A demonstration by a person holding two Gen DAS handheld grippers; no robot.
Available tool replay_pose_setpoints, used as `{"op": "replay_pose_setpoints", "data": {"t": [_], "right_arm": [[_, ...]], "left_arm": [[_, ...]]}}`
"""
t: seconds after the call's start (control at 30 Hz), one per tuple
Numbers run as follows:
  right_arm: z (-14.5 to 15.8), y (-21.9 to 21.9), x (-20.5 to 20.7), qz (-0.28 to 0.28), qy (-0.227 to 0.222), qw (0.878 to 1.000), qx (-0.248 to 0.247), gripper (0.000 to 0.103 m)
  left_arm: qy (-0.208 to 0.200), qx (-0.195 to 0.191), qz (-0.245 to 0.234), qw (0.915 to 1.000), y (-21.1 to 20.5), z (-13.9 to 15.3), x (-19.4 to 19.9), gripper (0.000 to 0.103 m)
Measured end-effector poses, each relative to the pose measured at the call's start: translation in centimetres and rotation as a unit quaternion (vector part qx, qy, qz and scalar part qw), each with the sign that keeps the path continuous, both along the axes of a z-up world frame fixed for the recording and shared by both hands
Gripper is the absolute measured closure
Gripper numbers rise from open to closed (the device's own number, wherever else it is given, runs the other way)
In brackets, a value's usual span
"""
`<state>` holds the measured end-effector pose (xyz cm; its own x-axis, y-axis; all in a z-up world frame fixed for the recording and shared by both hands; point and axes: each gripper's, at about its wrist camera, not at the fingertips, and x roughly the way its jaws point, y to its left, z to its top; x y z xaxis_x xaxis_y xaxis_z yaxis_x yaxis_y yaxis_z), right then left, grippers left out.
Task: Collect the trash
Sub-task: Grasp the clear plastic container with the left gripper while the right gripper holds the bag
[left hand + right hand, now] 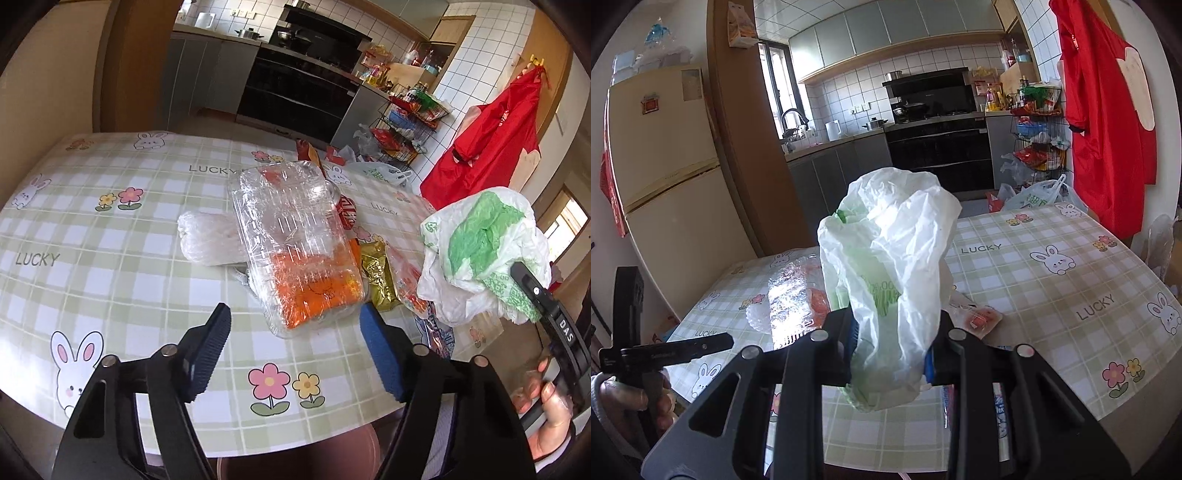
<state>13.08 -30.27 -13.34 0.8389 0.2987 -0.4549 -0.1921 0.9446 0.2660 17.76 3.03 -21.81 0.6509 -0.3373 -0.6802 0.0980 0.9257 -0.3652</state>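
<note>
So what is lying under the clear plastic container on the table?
Under the clear plastic container an orange packet shows through, and a white foam net pokes out at one side. A red packet lies behind. Anything beneath is hidden.

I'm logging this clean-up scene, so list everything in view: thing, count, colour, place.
clear plastic container: one, transparent with orange contents, table centre
wrapped bundle: one, whitish, touching the container's left side
gold packet: one, gold, right of the container
plastic bag: one, white and green, held above the table
table: one, green check cloth with rabbits
red garment: one, hanging on the wall
fridge: one, cream, far left in the right wrist view
wire rack: one, black, beside the oven
left tool: open, nothing between its fingers
right tool: shut on the plastic bag
</note>
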Motion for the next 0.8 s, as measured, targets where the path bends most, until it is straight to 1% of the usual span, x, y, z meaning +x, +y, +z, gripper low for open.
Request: {"op": "replay_pose_setpoints", "data": {"t": [0.03,0.13,0.2,0.33,0.47,0.6,0.73,0.8], "right_arm": [[0.0,0.1,0.0,0.001,0.000,1.000,0.000,0.074],[0.1,0.5,0.1,0.006,0.000,1.000,0.003,0.074],[0.1,0.7,0.2,0.008,0.002,1.000,0.000,0.074],[0.0,0.9,0.6,0.011,0.010,1.000,-0.012,0.074],[-0.1,1.1,1.1,0.012,0.016,0.999,-0.031,0.074],[0.0,1.5,1.8,0.009,0.018,0.999,-0.040,0.074],[-0.1,1.9,2.2,0.011,0.020,0.999,-0.042,0.074],[-0.1,2.4,2.5,0.014,0.021,0.999,-0.043,0.074]], "left_arm": [[0.002,-0.009,0.002,1.0000,0.4,-0.4,0.9,0.043],[0.017,-0.048,0.008,0.9987,1.5,-1.6,3.5,0.046],[0.035,-0.078,0.000,0.9964,1.9,-2.8,5.1,0.046],[0.046,-0.095,-0.009,0.9944,2.0,-4.3,7.5,0.046],[0.061,-0.146,-0.003,0.9875,2.9,-6.1,9.5,0.046],[0.073,-0.159,-0.013,0.9844,2.8,-7.2,10.6,0.046],[0.073,-0.173,-0.021,0.9820,3.0,-7.5,10.9,0.045],[0.070,-0.188,-0.028,0.9793,3.1,-7.5,11.0,0.044]]}}
